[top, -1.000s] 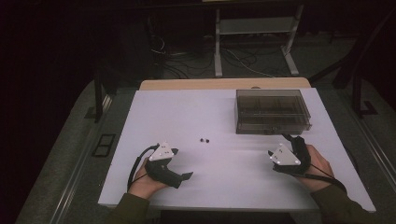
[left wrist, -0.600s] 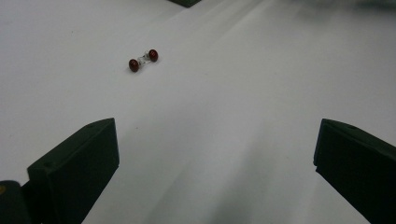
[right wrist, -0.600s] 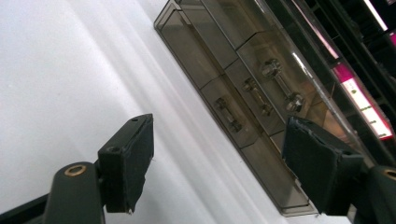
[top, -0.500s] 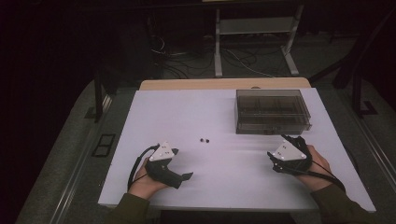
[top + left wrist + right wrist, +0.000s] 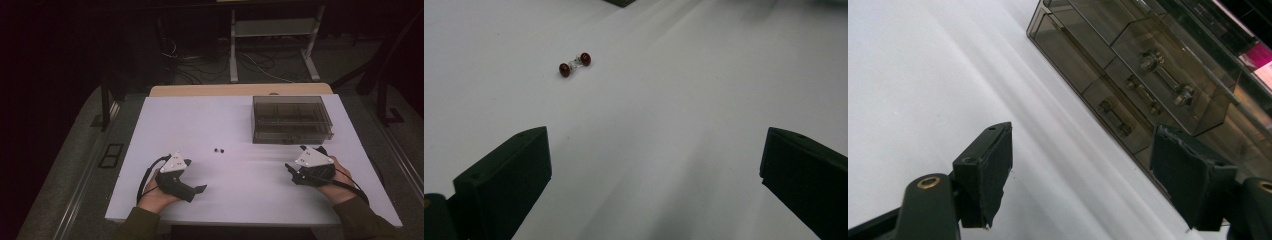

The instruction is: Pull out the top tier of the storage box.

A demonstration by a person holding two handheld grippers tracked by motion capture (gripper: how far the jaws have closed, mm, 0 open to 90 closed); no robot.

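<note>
A small pair of dark red beads (image 5: 574, 64) joined by a clear piece lies on the white table (image 5: 240, 125), seen as two dark dots (image 5: 218, 150) in the high view. My left gripper (image 5: 196, 190) rests near the front left, held by a hand, its jaws wide open with nothing between them (image 5: 654, 170); the beads lie ahead and to its left. My right gripper (image 5: 290, 171) sits at the front right, open and empty (image 5: 1083, 175). A smoky clear box (image 5: 292, 119) with compartments stands just beyond it, and small metal parts show inside the box (image 5: 1148, 65).
Past the table's far edge the floor holds cables and a metal stand (image 5: 272, 37) in the dark. A wooden strip (image 5: 240, 90) runs along the table's back edge. Bare white surface lies between the two grippers.
The right gripper has shifted very slightly toward the near edge. The left gripper, the beads and the box have stayed in place.
</note>
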